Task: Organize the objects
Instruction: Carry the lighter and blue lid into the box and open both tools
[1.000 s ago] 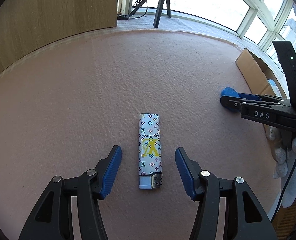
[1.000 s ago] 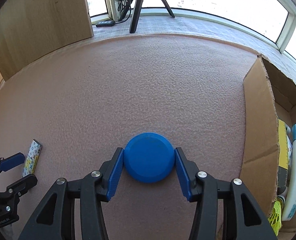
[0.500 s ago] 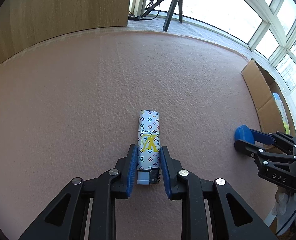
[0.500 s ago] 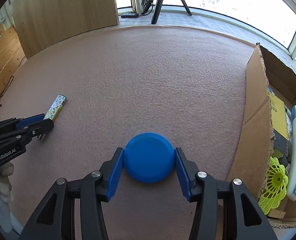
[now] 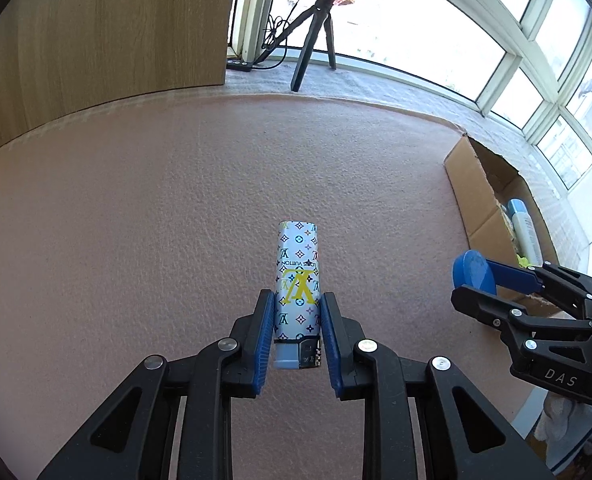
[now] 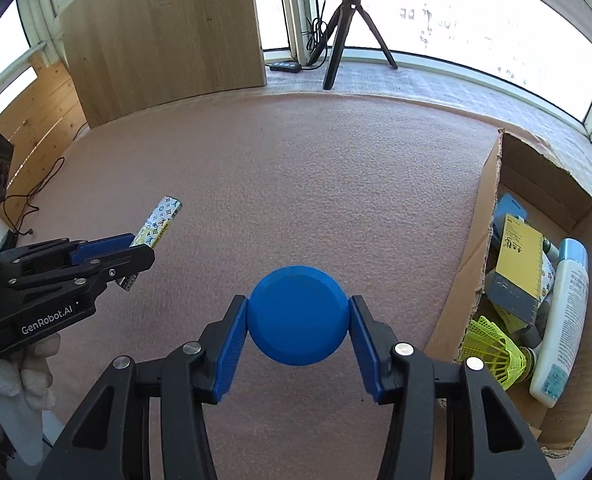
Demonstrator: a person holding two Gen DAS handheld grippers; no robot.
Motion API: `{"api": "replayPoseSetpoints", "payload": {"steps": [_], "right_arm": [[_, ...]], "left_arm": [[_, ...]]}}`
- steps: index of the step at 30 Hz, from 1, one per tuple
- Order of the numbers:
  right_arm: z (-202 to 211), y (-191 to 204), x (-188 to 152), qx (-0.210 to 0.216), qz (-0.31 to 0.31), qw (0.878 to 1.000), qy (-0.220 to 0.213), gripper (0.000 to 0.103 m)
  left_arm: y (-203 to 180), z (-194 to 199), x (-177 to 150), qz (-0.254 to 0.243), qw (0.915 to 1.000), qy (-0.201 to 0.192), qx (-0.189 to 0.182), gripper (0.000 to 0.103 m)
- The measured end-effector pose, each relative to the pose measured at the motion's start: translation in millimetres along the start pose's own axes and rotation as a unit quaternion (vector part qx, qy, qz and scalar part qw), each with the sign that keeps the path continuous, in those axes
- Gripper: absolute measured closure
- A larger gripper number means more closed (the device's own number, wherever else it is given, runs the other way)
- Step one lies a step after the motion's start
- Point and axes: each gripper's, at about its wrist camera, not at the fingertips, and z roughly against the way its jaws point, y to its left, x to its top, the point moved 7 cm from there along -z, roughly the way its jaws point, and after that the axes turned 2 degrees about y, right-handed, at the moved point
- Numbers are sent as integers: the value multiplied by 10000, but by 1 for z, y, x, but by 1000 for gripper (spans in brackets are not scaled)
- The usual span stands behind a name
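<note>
The left gripper (image 5: 298, 330) pinches a patterned lighter (image 5: 298, 280) near its metal-capped end, so most of the body sticks out forward past the pads and above the pink tabletop (image 5: 175, 220). With so little of it held, I would carry it level and slowly toward the cardboard box (image 6: 472, 248) on the right, and spread the pads only once it is over the opening, since a tilt could let it pivot out.

The right gripper (image 6: 298, 320) is pressed against both sides of a round blue lid (image 6: 298, 316), also clear of the tabletop and nearer the box. It seems sensible to drop this one first, keeping the two grippers from crossing.

In the way is the box's near wall, which both loads must clear. Inside already lie a yellow-labelled pack (image 6: 516, 268), a yellow shuttlecock (image 6: 492, 344) and a white bottle (image 6: 564, 320), leaving little free floor. Behind stand a wooden panel (image 6: 163, 36) and a tripod (image 6: 348, 32).
</note>
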Motion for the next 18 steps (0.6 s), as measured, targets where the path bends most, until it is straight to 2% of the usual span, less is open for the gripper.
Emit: {"api": "replayPoseSetpoints", "payload": {"steps": [4, 10, 18], "right_arm": [[27, -24, 9, -103, -80, 9996, -257, 57], [58, -81, 13, -419, -394, 9969, -536, 57], [68, -163, 4, -758, -939, 9913, -522, 57]], "left_arm": [[-29, 8, 18, -175, 9996, -170, -163, 78], [-90, 2, 52, -543, 9971, -321, -437, 78], [-175, -33, 82, -1047, 9916, -278, -706, 78]]}}
